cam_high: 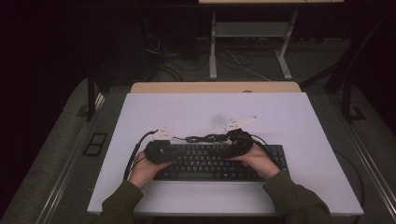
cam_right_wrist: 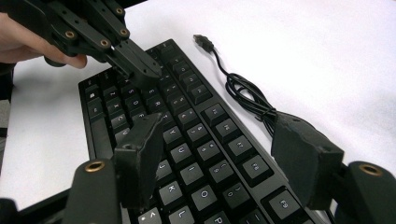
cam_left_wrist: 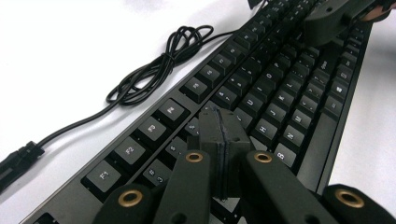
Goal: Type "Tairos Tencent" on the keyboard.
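Note:
A black keyboard [cam_high: 210,163] lies on the white table top [cam_high: 187,107], near the front edge. Its black cable [cam_high: 205,138] is bunched in a loose coil just behind it, and the USB plug [cam_right_wrist: 203,41] rests free on the white surface. My left gripper [cam_left_wrist: 219,126] is shut, pads pressed together with nothing between them, its tip just above the keys at the keyboard's left part. My right gripper [cam_right_wrist: 219,140] stands open over the right part of the keyboard [cam_right_wrist: 187,135], with keys below its gap. The left gripper [cam_right_wrist: 149,70] shows farther off in the right gripper view.
A wooden strip [cam_high: 215,87] runs along the table's back edge. Beyond it stand white desk legs [cam_high: 252,42] with loose cables on the dark floor. A trailing gripper cable [cam_high: 133,156] loops off the left hand. White surface lies behind and beside the keyboard.

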The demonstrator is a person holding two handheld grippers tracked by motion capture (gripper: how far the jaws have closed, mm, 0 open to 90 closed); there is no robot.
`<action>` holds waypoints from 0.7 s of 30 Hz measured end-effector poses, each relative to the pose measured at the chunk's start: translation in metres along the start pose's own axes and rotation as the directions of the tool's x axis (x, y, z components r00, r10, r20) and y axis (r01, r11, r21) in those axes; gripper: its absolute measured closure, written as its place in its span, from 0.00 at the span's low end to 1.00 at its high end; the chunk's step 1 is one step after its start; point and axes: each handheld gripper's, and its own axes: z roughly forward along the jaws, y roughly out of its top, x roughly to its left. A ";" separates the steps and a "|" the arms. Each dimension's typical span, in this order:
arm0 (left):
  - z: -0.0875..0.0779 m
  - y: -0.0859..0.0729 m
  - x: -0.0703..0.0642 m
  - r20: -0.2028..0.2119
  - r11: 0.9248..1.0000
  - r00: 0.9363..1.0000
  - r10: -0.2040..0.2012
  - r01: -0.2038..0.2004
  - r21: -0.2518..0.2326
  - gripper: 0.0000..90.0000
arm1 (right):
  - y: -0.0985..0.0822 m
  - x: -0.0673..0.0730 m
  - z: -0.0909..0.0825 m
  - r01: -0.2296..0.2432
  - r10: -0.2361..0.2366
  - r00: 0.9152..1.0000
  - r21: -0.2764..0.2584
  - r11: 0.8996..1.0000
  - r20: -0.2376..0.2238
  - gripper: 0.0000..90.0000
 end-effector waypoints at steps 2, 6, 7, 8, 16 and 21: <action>0.002 0.000 0.000 0.000 1.000 1.000 -0.006 0.006 0.007 0.99 | 0.000 0.000 0.000 -0.001 0.001 1.000 -0.001 1.000 0.001 0.37; 0.006 -0.001 -0.001 0.004 1.000 1.000 -0.010 0.010 0.014 0.99 | 0.000 0.000 -0.001 0.000 0.000 1.000 -0.003 1.000 0.001 0.37; 0.006 -0.001 -0.001 0.006 1.000 1.000 -0.005 0.005 0.020 0.99 | 0.000 0.000 -0.001 -0.001 0.001 1.000 -0.004 1.000 0.000 0.37; 0.007 -0.001 -0.002 0.007 1.000 1.000 -0.001 0.001 0.024 0.99 | 0.000 0.000 -0.002 -0.001 0.001 1.000 -0.005 1.000 0.000 0.37; 0.012 -0.002 -0.003 0.004 0.999 1.000 0.000 0.000 0.052 0.99 | 0.001 0.000 -0.001 0.000 0.000 1.000 -0.007 1.000 -0.002 0.37; 0.013 -0.002 -0.002 0.002 0.998 1.000 0.010 -0.011 0.066 0.99 | 0.001 0.001 -0.001 -0.001 0.001 1.000 -0.004 1.000 -0.002 0.37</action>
